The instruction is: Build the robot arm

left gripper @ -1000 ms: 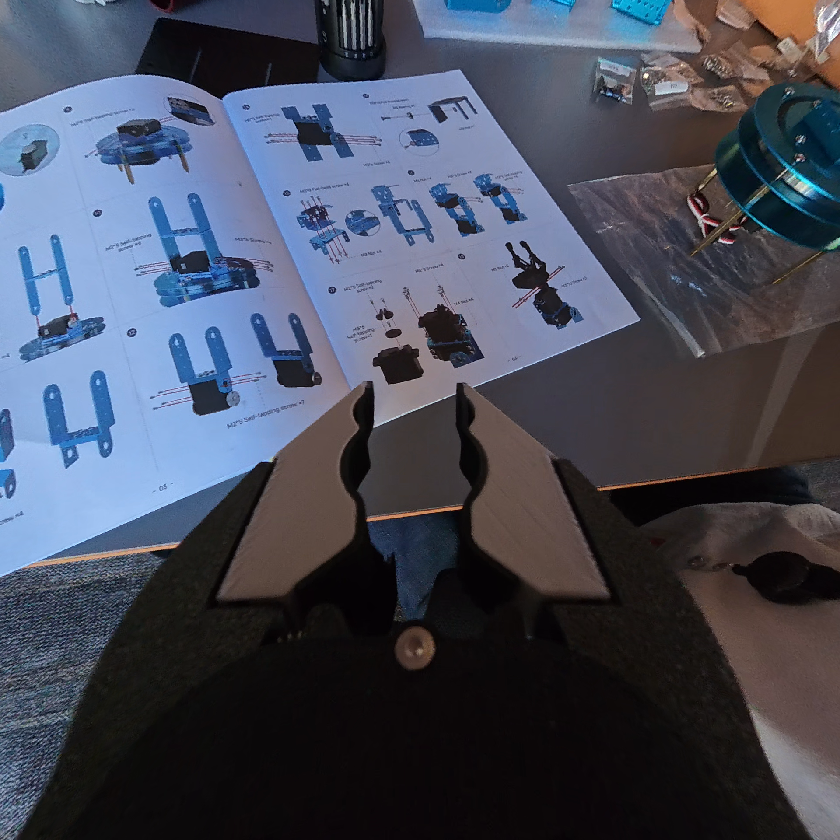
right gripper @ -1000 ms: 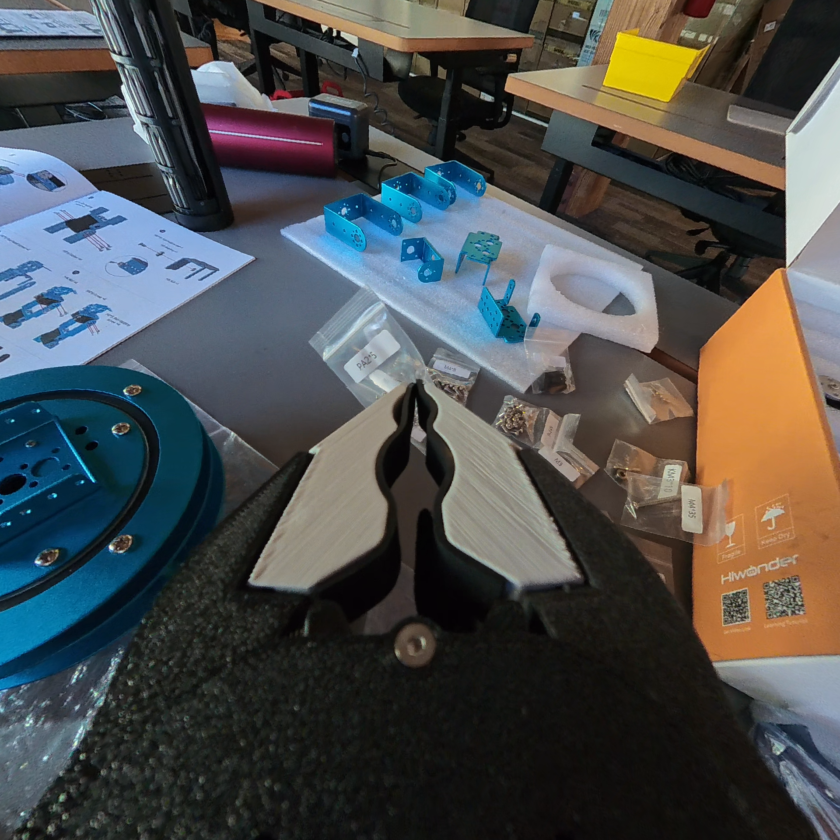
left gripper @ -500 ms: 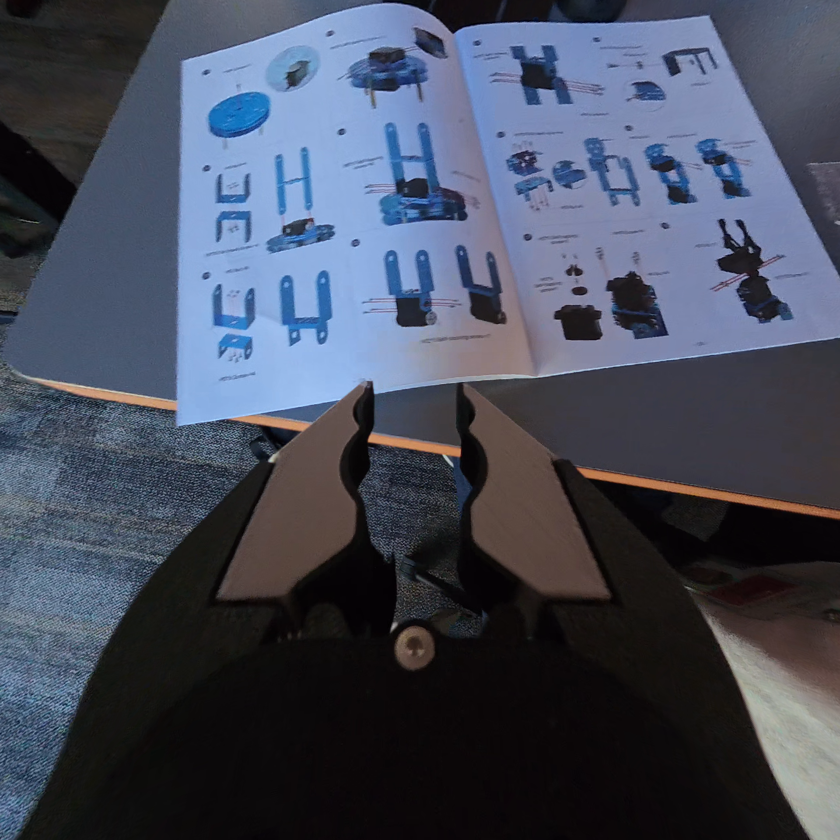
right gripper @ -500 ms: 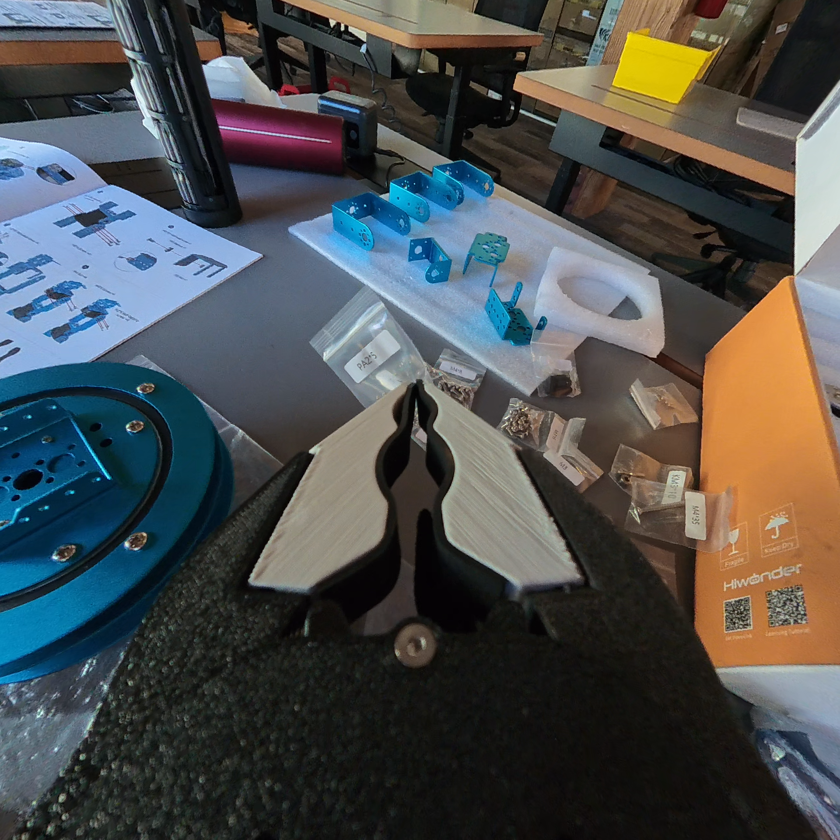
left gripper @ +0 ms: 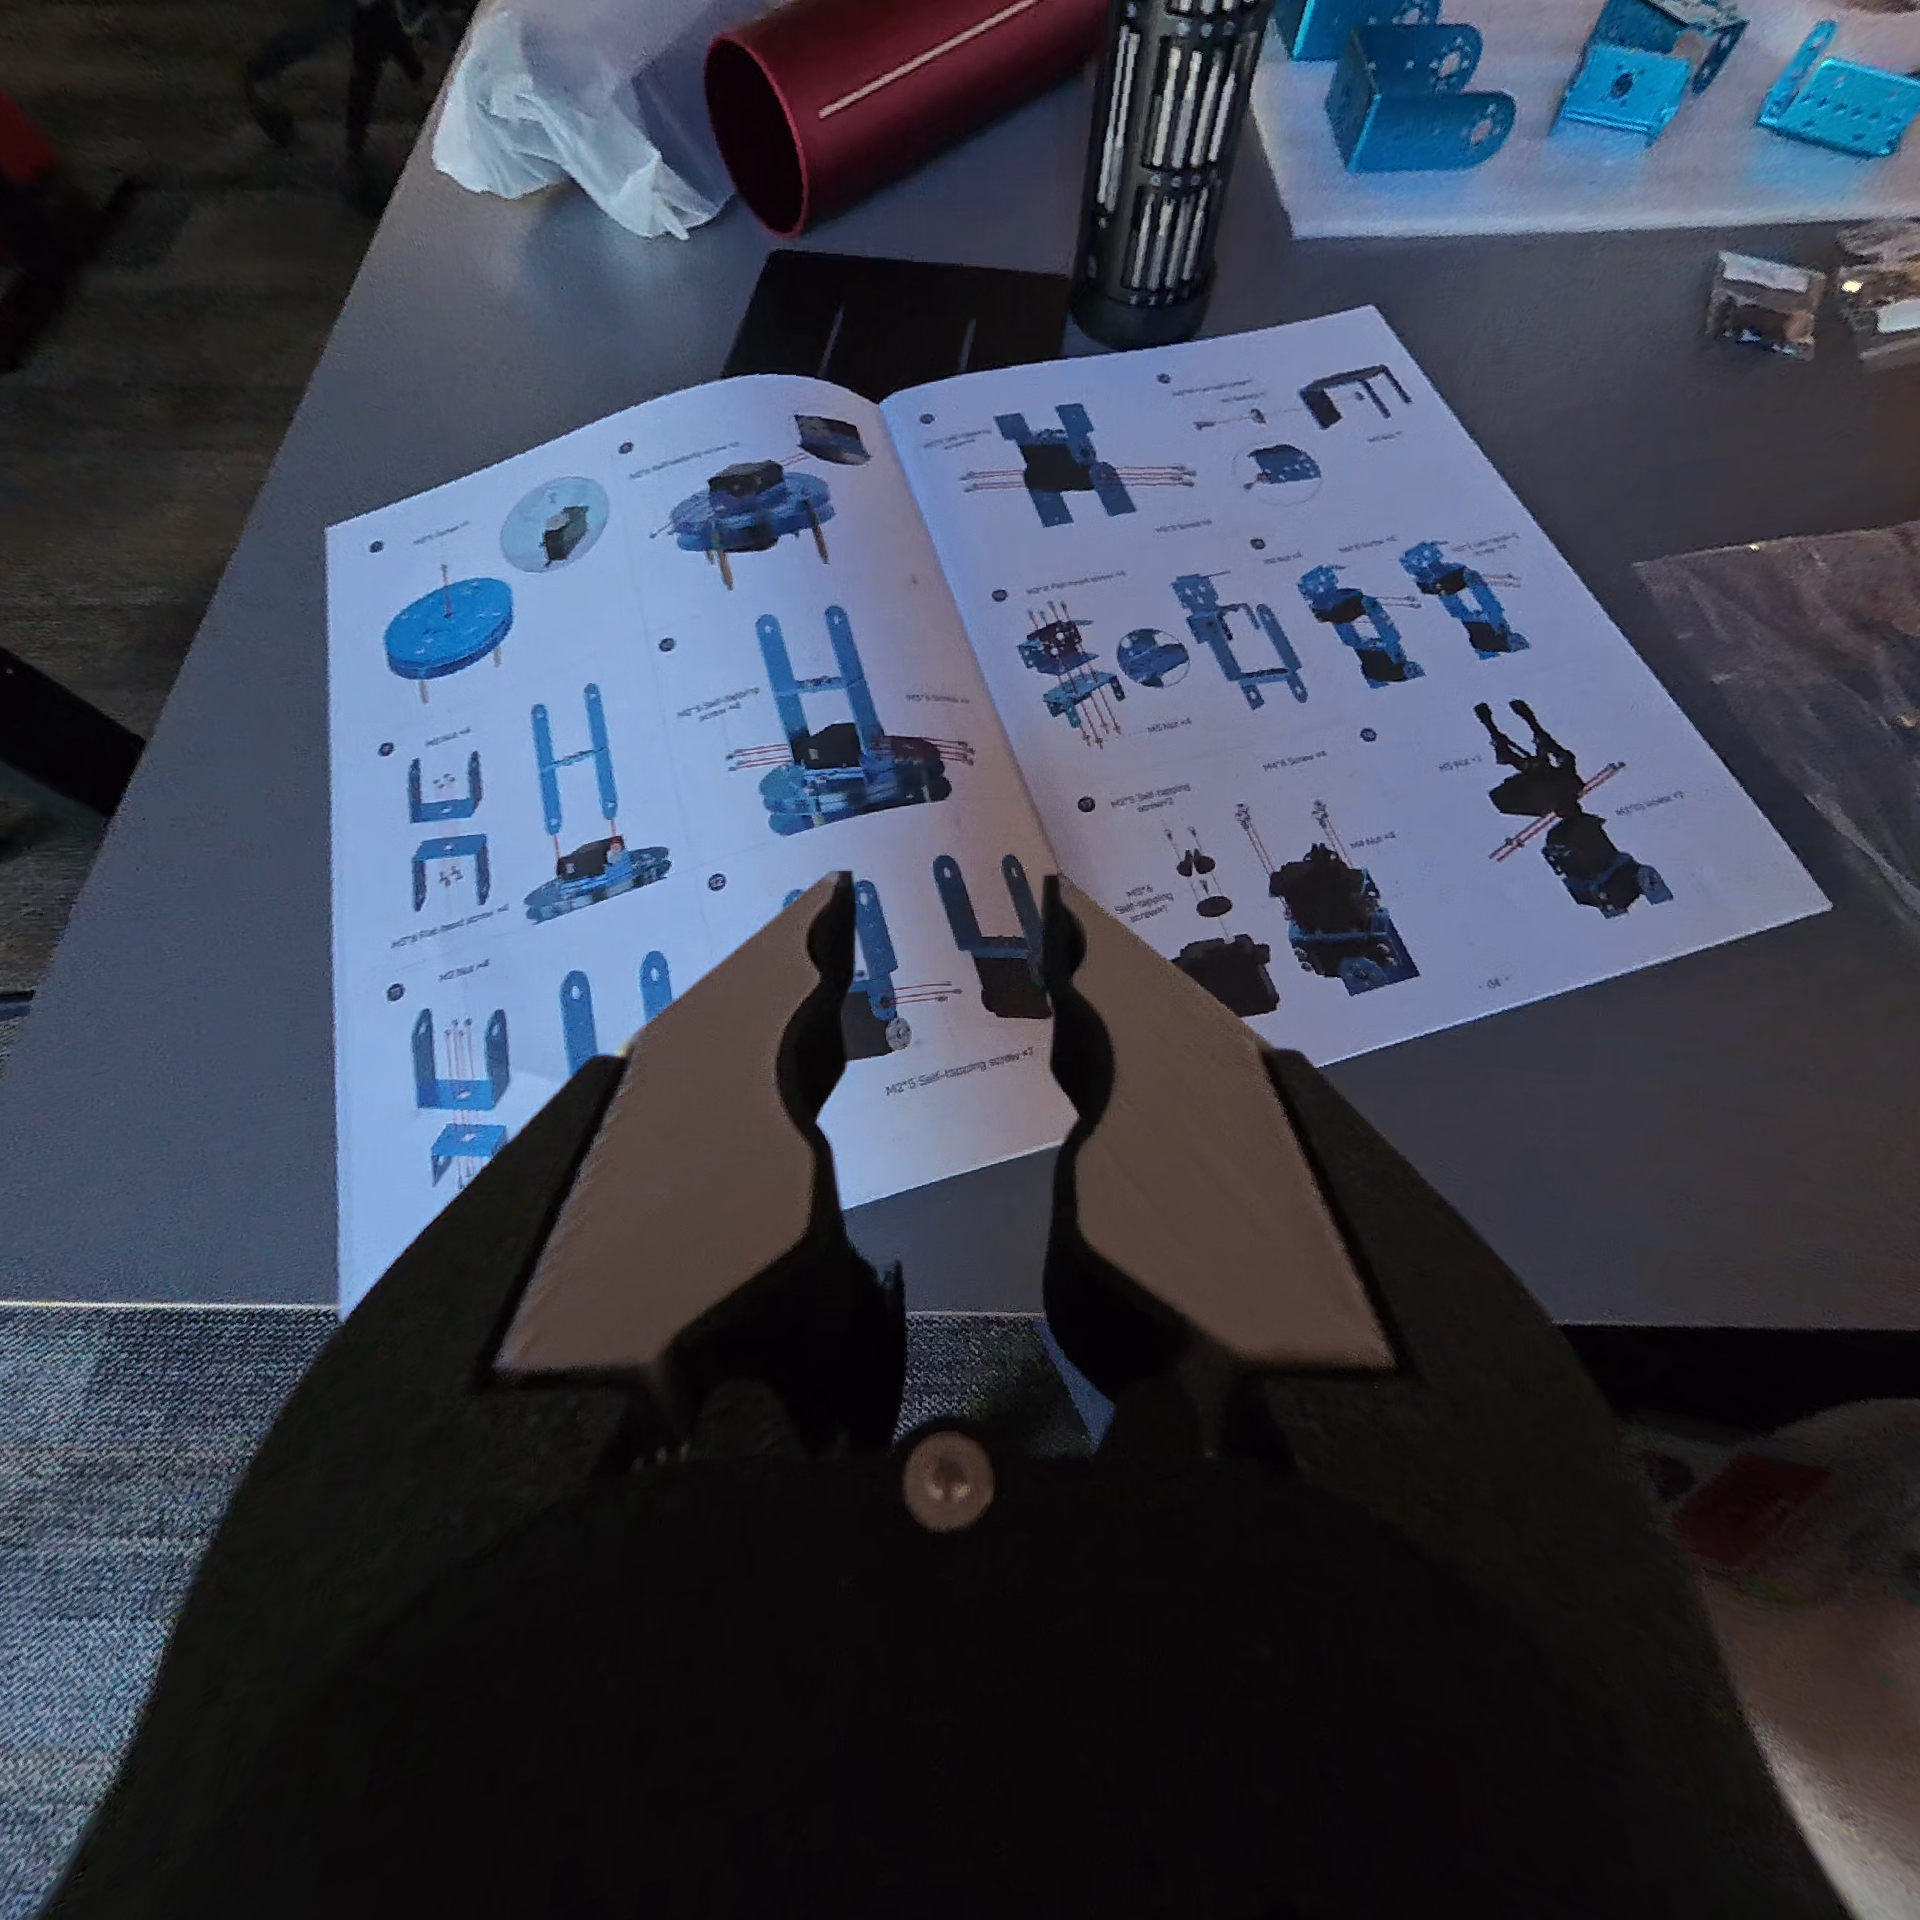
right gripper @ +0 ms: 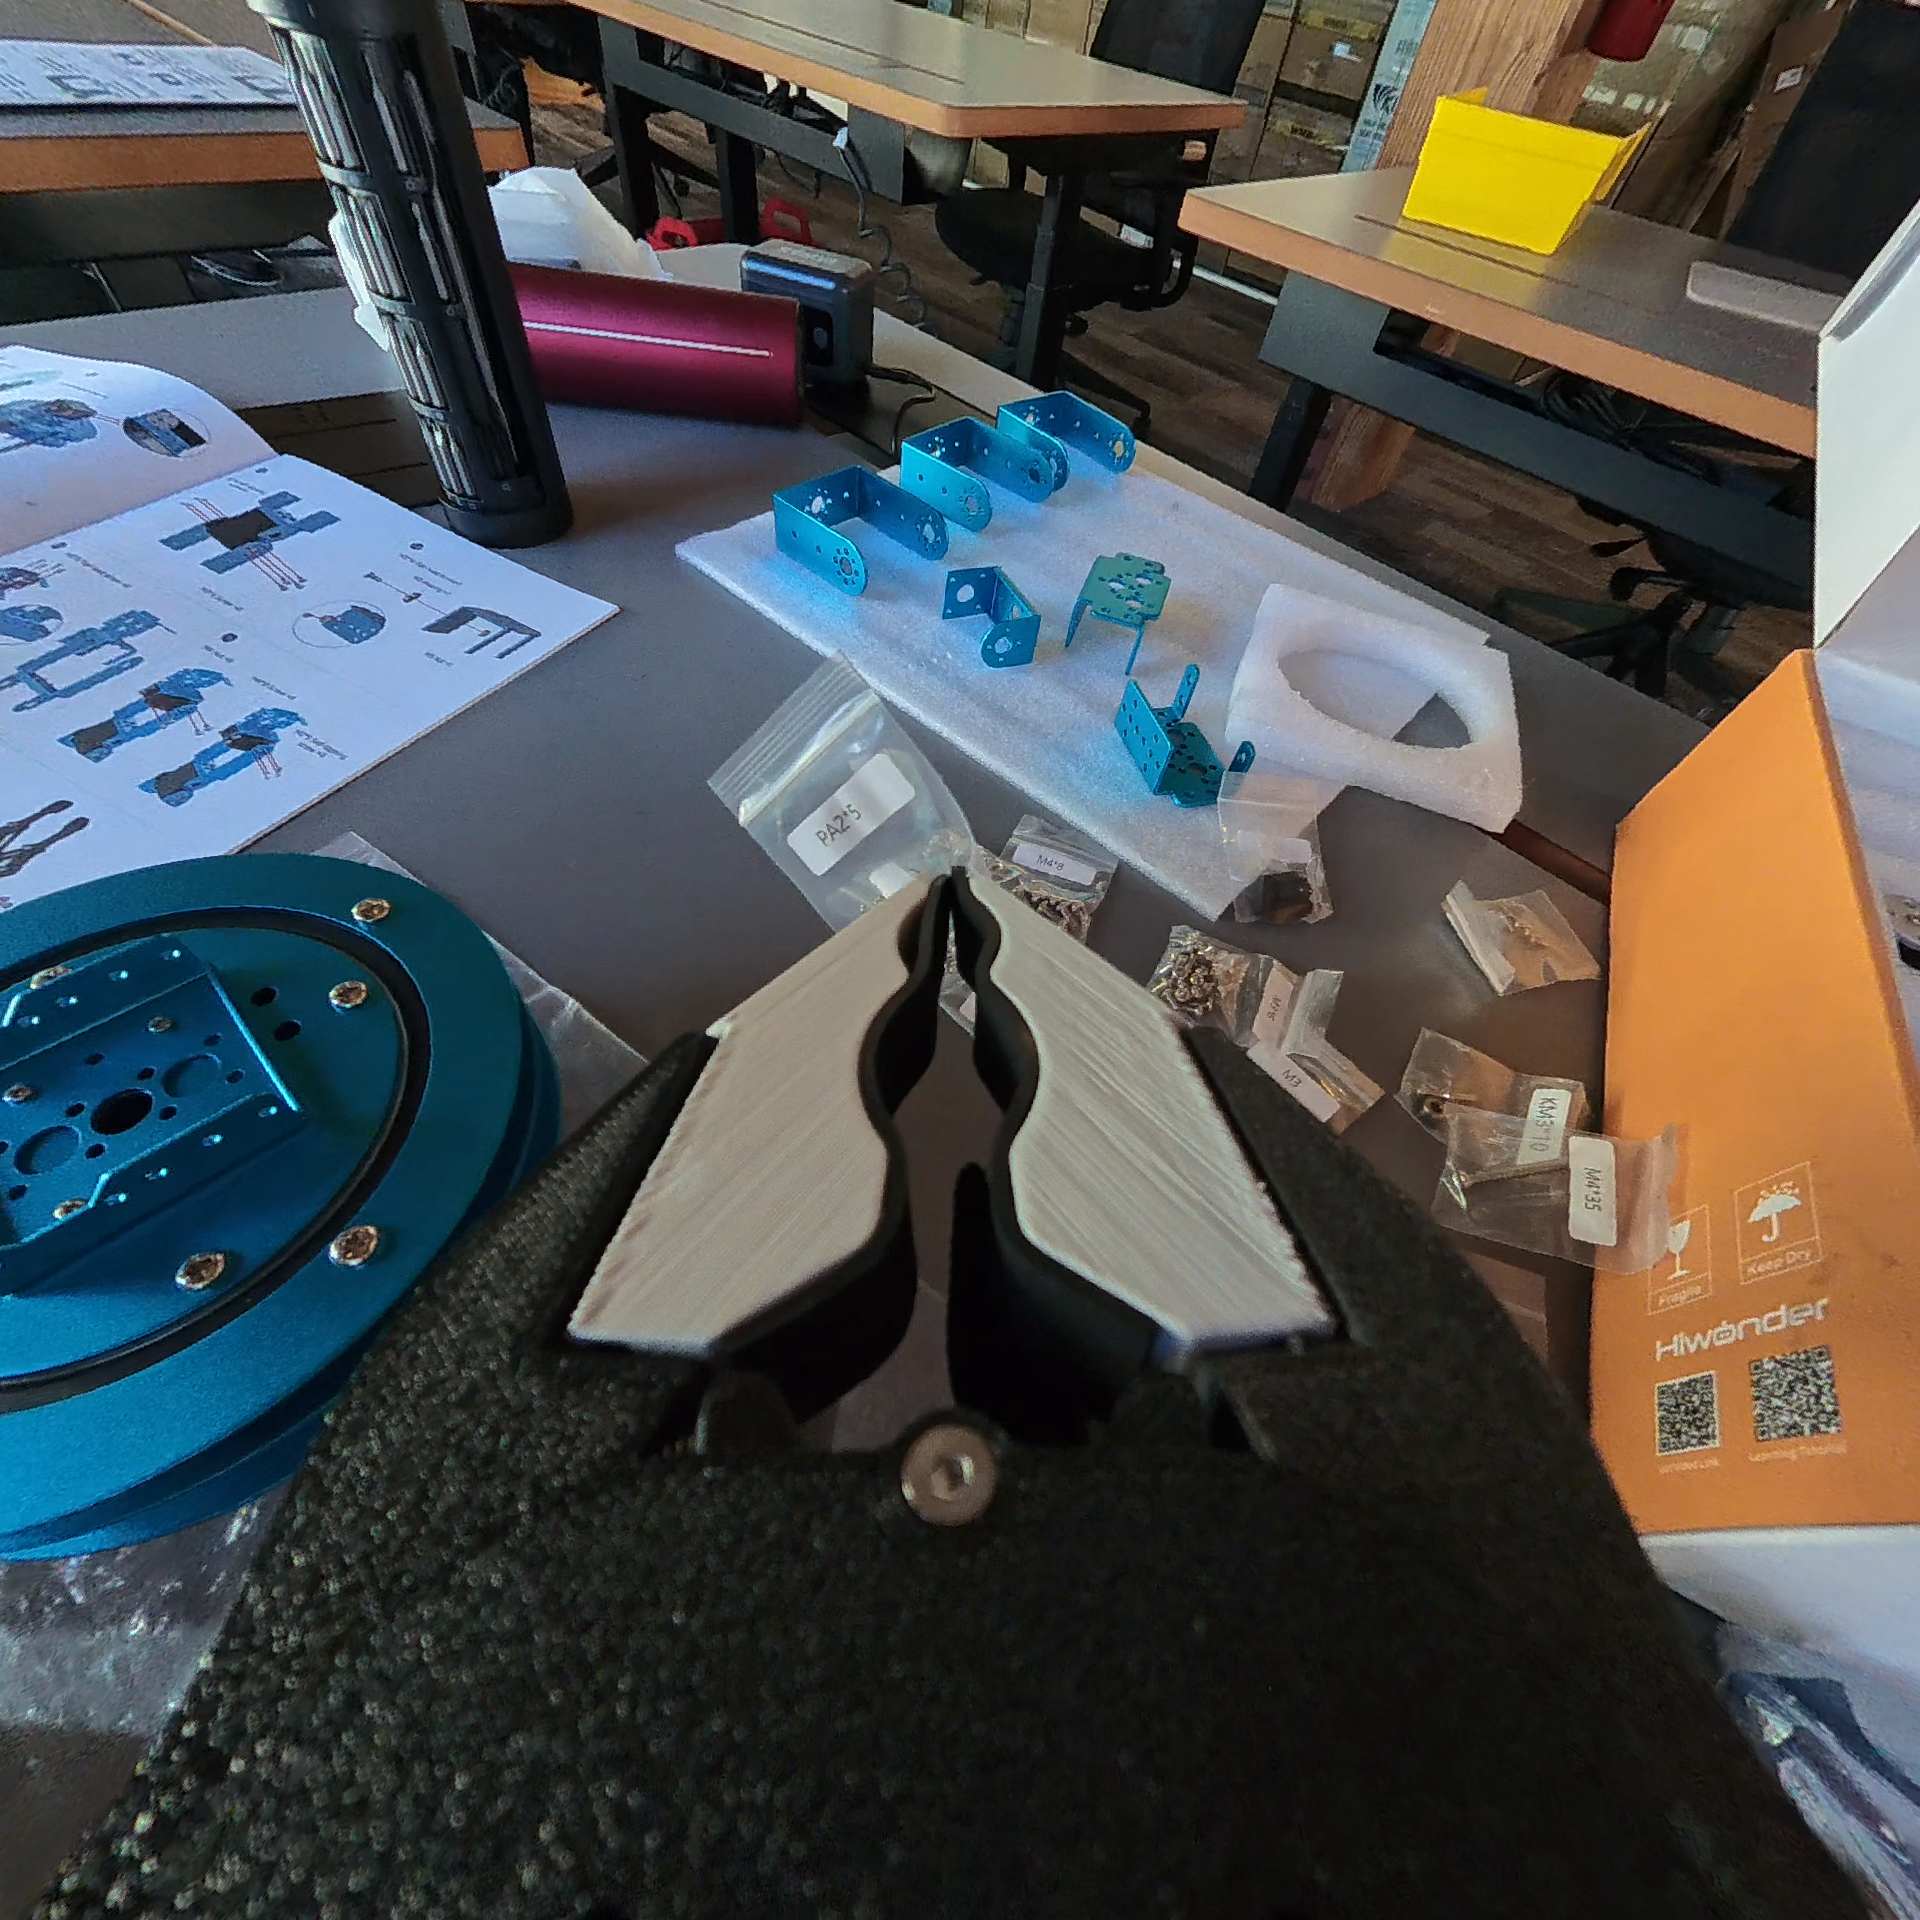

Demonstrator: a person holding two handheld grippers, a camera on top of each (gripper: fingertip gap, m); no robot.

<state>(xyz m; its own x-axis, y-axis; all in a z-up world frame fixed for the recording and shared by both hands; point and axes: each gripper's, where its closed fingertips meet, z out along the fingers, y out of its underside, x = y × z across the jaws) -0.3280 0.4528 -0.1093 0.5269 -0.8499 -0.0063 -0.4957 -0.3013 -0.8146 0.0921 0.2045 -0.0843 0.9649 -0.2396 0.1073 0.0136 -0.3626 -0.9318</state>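
My left gripper (left gripper: 948,894) is open and empty, held above the near edge of an open instruction booklet (left gripper: 935,748) that lies flat on the grey table (left gripper: 208,935). My right gripper (right gripper: 952,883) is shut and empty, hovering over small clear bags of screws (right gripper: 1049,873). A round blue metal base (right gripper: 208,1143) with a square bracket on top sits on a plastic bag to its left. The booklet also shows in the right wrist view (right gripper: 260,644).
Several blue metal brackets (right gripper: 862,520) lie on a white foam sheet (right gripper: 1039,717) beside a foam block (right gripper: 1371,707). A black slotted cylinder (left gripper: 1153,166), a red tube (left gripper: 883,104) and a black plate (left gripper: 904,322) stand behind the booklet. An orange box (right gripper: 1745,1091) stands at the right. The grippers' ends are close to 50 centimetres from one another. The foam block (right gripper: 1371,707) lies around 30 centimetres away from my right fingertips.
My left gripper has swung back over the table and forward, so its fingertips now lie over the booklet's lower pages. My right gripper has barely moved and stays shut.
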